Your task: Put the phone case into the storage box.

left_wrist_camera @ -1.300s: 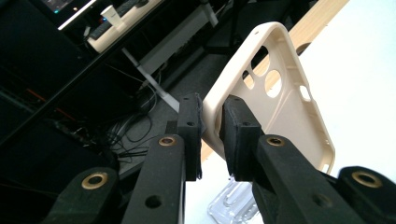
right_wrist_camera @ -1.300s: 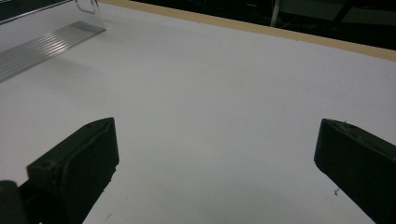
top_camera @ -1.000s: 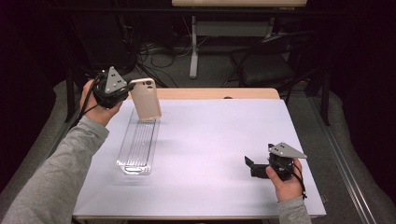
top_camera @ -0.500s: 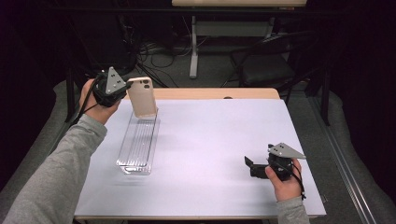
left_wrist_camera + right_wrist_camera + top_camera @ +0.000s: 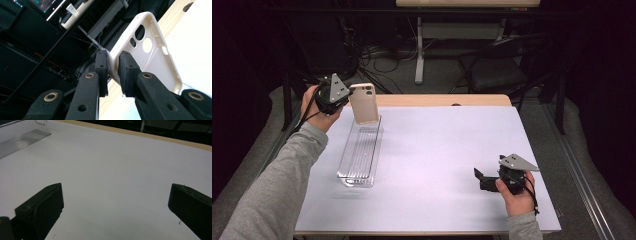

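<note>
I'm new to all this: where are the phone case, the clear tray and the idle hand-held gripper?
phone case (image 5: pixel 364 104), high view, middle of its back
clear tray (image 5: pixel 360 156), high view, ribbed floor
right hand-held gripper (image 5: pixel 478 179), high view, between its jaw tips

The person's left arm, in a grey sleeve, stretches forward along the left side, its hand wrapped around the left gripper (image 5: pixel 348 96) at the far end. That gripper's jaws are pressed close together, a narrow gap between their pads (image 5: pixel 126 72). The right hand (image 5: pixel 513 192) rests low and near, holding the right gripper (image 5: pixel 478 177) pointed leftward, level, with its jaws spread wide apart.
</note>
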`<state>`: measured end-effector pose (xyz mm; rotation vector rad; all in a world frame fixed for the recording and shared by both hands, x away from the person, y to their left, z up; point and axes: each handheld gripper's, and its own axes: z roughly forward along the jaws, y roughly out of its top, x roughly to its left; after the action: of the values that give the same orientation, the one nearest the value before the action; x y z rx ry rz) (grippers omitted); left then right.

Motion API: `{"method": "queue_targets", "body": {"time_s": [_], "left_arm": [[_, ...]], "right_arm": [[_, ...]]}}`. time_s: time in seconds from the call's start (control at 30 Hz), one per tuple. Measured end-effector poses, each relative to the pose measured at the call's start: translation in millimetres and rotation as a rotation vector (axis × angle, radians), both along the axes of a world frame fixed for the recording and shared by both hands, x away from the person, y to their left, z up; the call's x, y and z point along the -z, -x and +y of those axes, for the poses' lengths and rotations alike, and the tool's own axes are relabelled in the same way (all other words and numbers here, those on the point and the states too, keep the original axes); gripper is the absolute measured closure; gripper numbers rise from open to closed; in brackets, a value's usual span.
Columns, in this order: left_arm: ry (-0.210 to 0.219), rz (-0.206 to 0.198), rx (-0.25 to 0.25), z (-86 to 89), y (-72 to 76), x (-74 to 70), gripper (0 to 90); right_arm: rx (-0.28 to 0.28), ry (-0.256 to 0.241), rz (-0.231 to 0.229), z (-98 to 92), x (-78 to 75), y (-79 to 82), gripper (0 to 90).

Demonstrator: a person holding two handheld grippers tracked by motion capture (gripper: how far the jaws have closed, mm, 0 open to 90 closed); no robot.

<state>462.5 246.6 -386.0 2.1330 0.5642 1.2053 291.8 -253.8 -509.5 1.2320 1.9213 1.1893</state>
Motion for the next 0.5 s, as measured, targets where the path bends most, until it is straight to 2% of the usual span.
{"method": "queue_targets", "body": {"time_s": [0.5], "left_arm": [[-0.030, -0.015, -0.019, -4.2, -6.0, 19.8, 78.9]], "right_arm": [[0.004, 0.008, 0.004, -1.8, -0.3, 0.5, 1.1]]}}
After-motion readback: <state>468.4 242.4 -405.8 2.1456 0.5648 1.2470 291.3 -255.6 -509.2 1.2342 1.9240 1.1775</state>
